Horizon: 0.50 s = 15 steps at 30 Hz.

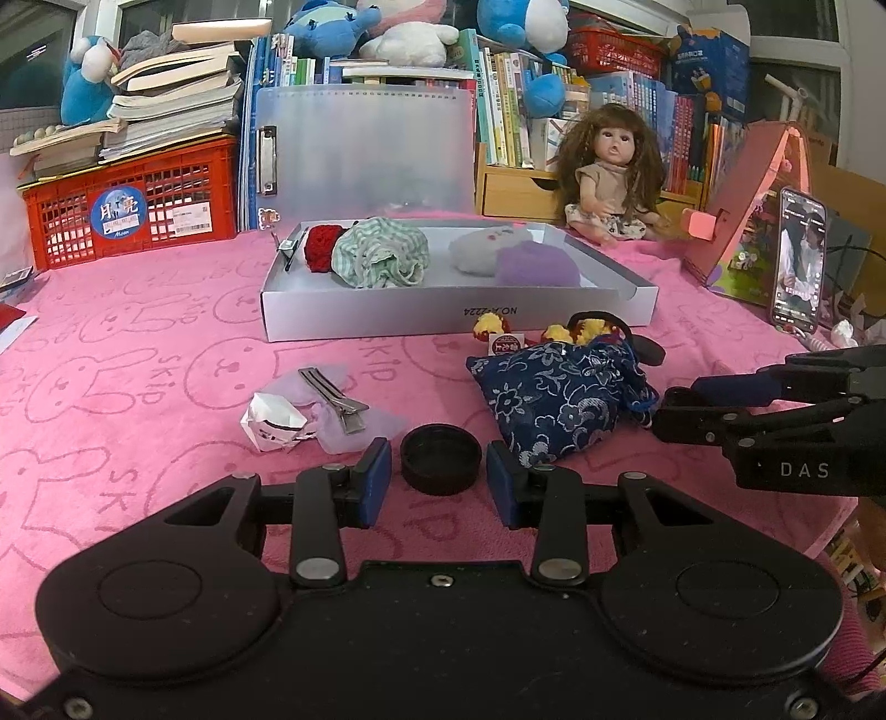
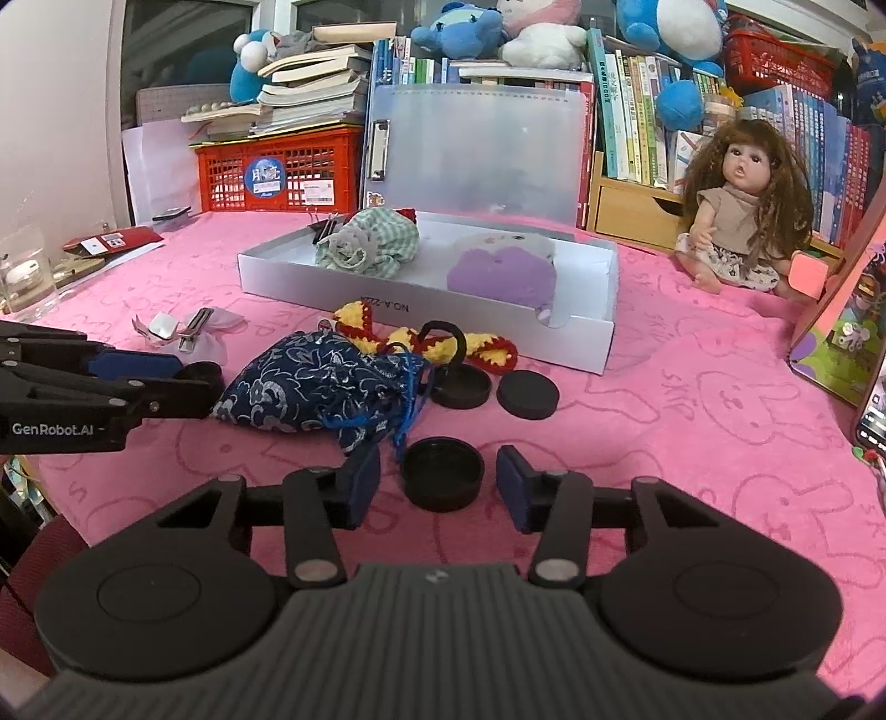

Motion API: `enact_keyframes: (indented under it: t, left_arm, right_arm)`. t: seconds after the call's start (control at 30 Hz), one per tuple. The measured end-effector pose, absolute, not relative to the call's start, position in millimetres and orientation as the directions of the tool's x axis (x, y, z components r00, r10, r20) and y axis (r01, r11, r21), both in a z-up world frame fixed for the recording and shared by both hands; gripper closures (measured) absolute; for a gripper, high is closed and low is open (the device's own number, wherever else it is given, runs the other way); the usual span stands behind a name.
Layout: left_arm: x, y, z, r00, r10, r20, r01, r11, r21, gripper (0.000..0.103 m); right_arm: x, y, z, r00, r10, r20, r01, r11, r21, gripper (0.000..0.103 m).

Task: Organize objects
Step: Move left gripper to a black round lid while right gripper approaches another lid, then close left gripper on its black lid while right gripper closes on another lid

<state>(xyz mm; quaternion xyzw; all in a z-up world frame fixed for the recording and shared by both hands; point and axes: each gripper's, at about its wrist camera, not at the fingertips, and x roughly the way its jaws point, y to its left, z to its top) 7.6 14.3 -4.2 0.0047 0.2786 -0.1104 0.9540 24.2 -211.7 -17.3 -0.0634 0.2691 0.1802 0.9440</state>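
Left gripper [image 1: 439, 479] straddles a black round cap [image 1: 440, 465], pads just clear of its sides, not squeezing. Right gripper [image 2: 441, 482] brackets another black cap [image 2: 442, 472] the same way, gaps showing. Between them slumps the blue floral pouch [image 2: 326, 390]. Farther back on the pink towel [image 1: 138, 360], the white tray [image 1: 443, 318] holds bundled cloths.

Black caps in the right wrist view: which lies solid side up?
The rightmost cap: solid top. The middle cap and nearest cap show hollows.

Crowded bookshelves [image 2: 637, 122] (dark windows [image 1: 33, 50] behind)
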Motion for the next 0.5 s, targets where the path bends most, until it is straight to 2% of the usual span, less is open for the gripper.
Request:
enact_keyframes:
  t: [0.07,0.5]
  left_arm:
    - [8.5,13.5,-4.1,0.822,-0.204,-0.531,0.209,0.977,-0.051,0.072]
    - [14.4,8.5,-4.3,0.827,-0.192,-0.529,0.203,0.978,-0.038,0.072]
  right_arm:
    - [23.7,-211.6,-17.4,0.79,0.308,-0.53,-0.375,0.927,-0.02,0.054]
    - [22.0,-219.2,-16.8,0.792,0.301,-0.532,-0.353,0.936,0.003,0.061]
